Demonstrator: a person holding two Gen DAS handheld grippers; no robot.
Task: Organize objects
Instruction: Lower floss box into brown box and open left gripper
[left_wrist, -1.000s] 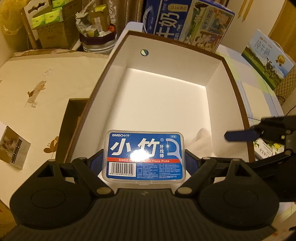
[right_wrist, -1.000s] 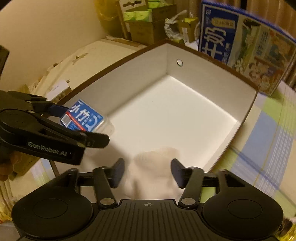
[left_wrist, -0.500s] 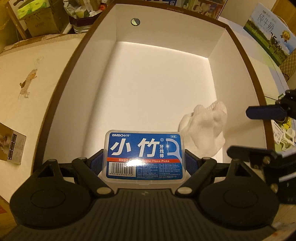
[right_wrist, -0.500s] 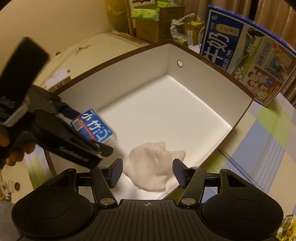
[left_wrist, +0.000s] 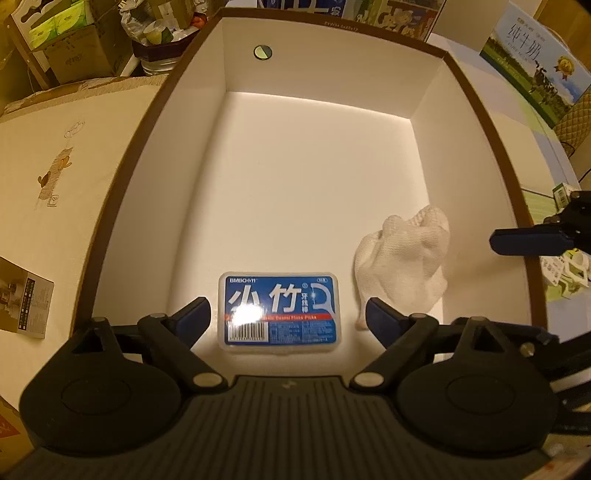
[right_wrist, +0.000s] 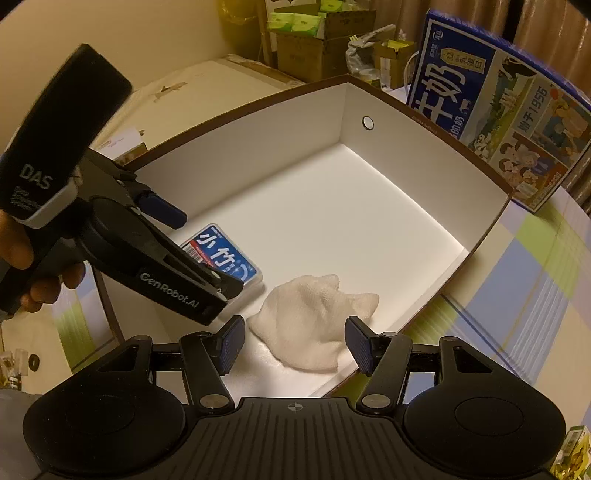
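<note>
Left gripper (left_wrist: 284, 314) hangs over the near end of the box (left_wrist: 480, 96), its blue-padded fingers (left_wrist: 192, 317) spread wide with clear gaps on both sides of the floss case (left_wrist: 279, 313). That case lies flat on the white box floor, label up, close to the near wall and touching neither finger. In the right wrist view the same gripper (right_wrist: 195, 251) reaches in from the left side, held by a hand (right_wrist: 22, 266), and its lower finger partly hides the floss case (right_wrist: 225, 258).

Right gripper (right_wrist: 293, 341) is also spread apart and holds nothing. It sits at the near right edge of the box (right_wrist: 424, 129), and the cloth (right_wrist: 314, 325) shows between its fingers (right_wrist: 232, 341), though whether they touch it cannot be told. The cloth (left_wrist: 402, 266) is a crumpled white bundle on the box floor, just right of the floss case and near the right wall. One blue finger of the right gripper (left_wrist: 528, 240) shows at the right rim in the left wrist view.

The box has white inner walls, a brown rim and a round hole (left_wrist: 263, 51) in its far wall. A blue milk carton (right_wrist: 498, 96) stands behind the far right wall. A checked tablecloth (right_wrist: 517, 295) lies under the box to the right.
</note>
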